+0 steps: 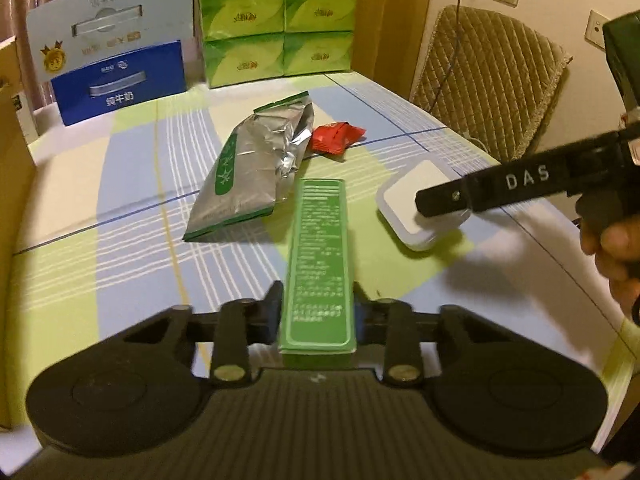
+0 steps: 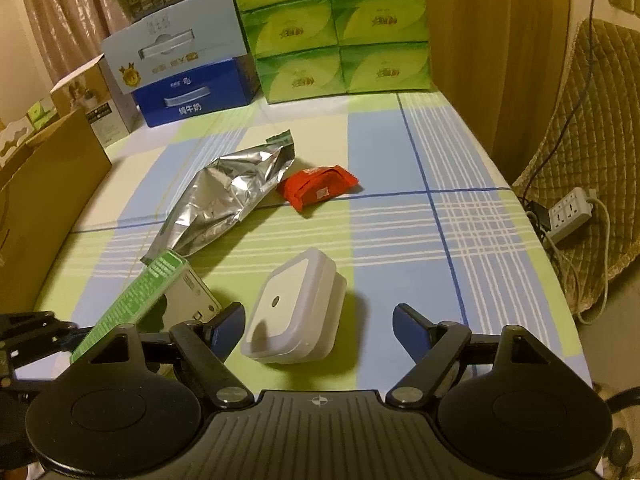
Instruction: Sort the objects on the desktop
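My left gripper (image 1: 318,304) is shut on the near end of a long green box (image 1: 320,248), which points away from me over the checked tablecloth (image 1: 120,248). The same green box (image 2: 132,304) enters the right wrist view from the left. A white square lidded box (image 2: 296,308) lies on the cloth between the fingers of my right gripper (image 2: 320,328), which is open; its pads stand apart from the box's sides. In the left wrist view one black finger (image 1: 500,184) of that gripper hangs over the white box (image 1: 408,200). Beyond lie a crumpled silver foil bag (image 2: 224,200) and a red packet (image 2: 320,190).
Stacked green tissue packs (image 2: 340,28) and a blue milk carton (image 2: 192,96) line the far edge. A brown cardboard box (image 2: 40,200) stands at the left edge. Off the right edge are a quilted chair (image 1: 492,80) and a power strip (image 2: 568,212).
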Available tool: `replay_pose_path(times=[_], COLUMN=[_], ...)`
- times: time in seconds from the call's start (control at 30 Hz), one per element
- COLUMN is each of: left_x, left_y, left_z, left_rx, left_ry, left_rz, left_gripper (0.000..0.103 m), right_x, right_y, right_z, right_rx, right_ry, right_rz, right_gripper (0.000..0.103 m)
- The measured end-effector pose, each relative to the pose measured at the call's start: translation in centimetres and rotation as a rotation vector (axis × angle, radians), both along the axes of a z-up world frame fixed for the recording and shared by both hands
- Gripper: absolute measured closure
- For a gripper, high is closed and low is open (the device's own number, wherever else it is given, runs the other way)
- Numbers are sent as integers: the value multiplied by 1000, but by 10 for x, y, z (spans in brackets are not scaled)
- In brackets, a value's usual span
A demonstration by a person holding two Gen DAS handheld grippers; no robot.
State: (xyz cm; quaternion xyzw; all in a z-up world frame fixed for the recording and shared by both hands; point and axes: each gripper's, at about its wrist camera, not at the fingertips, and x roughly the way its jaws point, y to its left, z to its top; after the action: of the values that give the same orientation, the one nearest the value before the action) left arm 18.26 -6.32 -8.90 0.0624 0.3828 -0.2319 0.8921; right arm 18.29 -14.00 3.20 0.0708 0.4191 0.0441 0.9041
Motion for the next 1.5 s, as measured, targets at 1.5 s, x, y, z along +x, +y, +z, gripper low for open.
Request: replay_pose_path(times=[1.5], left_x=[0], left_y=[4], left_z=[-3], left_rx=[-35], left_ry=[3], left_rz=[51], left_gripper=[77], right_x=[-7], right_y=[50], right_z=[-18], right_rx=[-376], right_ry=[-30], right_rz=[158], right_gripper=[31])
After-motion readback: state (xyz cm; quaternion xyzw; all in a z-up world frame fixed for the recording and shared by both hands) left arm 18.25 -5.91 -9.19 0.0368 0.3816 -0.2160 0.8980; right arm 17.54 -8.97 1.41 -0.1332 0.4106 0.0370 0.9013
